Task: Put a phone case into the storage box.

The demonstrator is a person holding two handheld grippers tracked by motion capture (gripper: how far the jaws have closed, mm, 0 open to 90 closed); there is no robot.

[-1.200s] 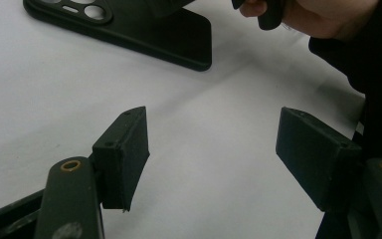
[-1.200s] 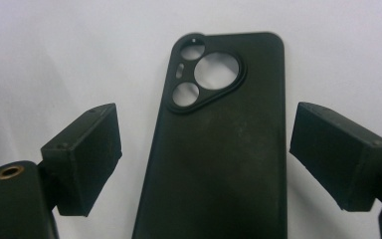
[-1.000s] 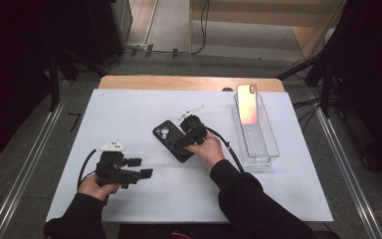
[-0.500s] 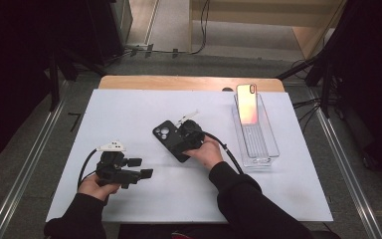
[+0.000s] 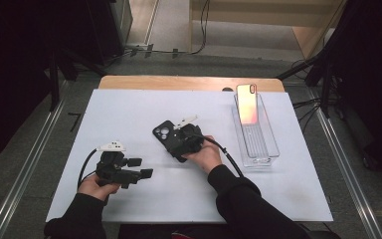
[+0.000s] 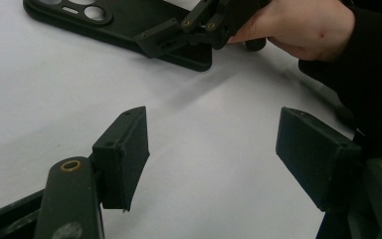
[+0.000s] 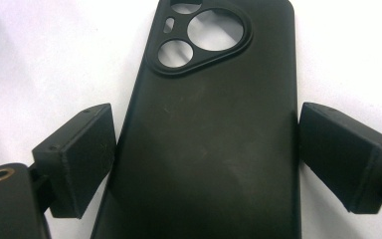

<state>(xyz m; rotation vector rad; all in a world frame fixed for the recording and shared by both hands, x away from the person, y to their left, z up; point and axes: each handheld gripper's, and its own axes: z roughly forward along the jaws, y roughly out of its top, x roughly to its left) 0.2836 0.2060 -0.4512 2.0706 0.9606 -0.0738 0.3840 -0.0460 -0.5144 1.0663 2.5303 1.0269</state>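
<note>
Your right tool (image 5: 183,143) straddles the black phone case (image 7: 214,129) lying flat near the middle of the table (image 5: 129,109), jaws spread along its long sides, right pad about touching, left just short; not yet gripping, likely lining up to pinch it across its width; your left tool (image 5: 139,168) waits released near the front left corner, clear of that; a phone (image 5: 247,103) leans in the clear tray (image 5: 266,149) by the right edge.

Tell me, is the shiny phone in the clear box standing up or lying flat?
Standing up. In the high view the phone leans upright at the far end of the clear box, its top above the rim.
</note>
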